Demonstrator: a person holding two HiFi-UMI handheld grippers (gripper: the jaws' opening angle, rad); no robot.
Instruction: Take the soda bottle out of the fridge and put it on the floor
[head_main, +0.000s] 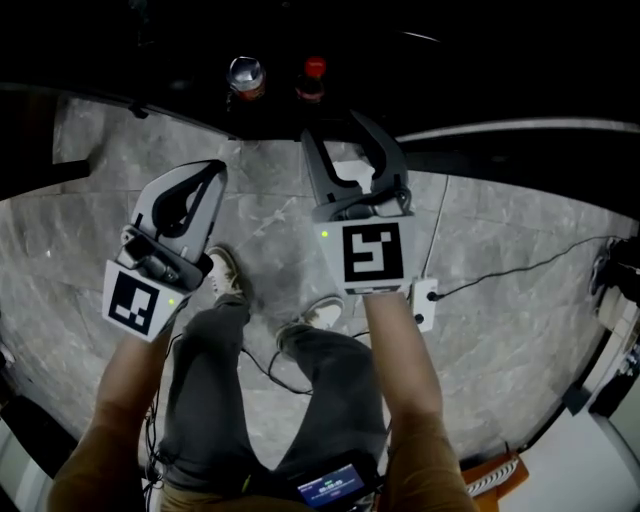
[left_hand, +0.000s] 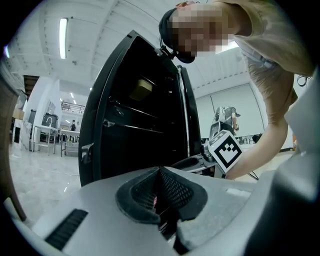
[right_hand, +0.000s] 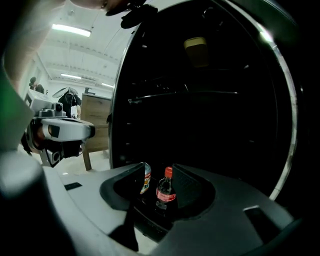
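Observation:
The soda bottle, dark with a red cap and red label, stands low inside the open black fridge. A can stands just left of it. From above, the bottle's red cap and the can's top show at the fridge's dark lower edge. My right gripper is open and points at the bottle from a short distance, with nothing between its pads. In the head view the right gripper is near the fridge's front. My left gripper hangs further back to the left, shut and empty.
Grey marble floor lies below, with the person's legs and shoes between the grippers. A cable and a small white box lie at the right. A yellowish item sits on an upper fridge shelf. A wooden cabinet stands left of the fridge.

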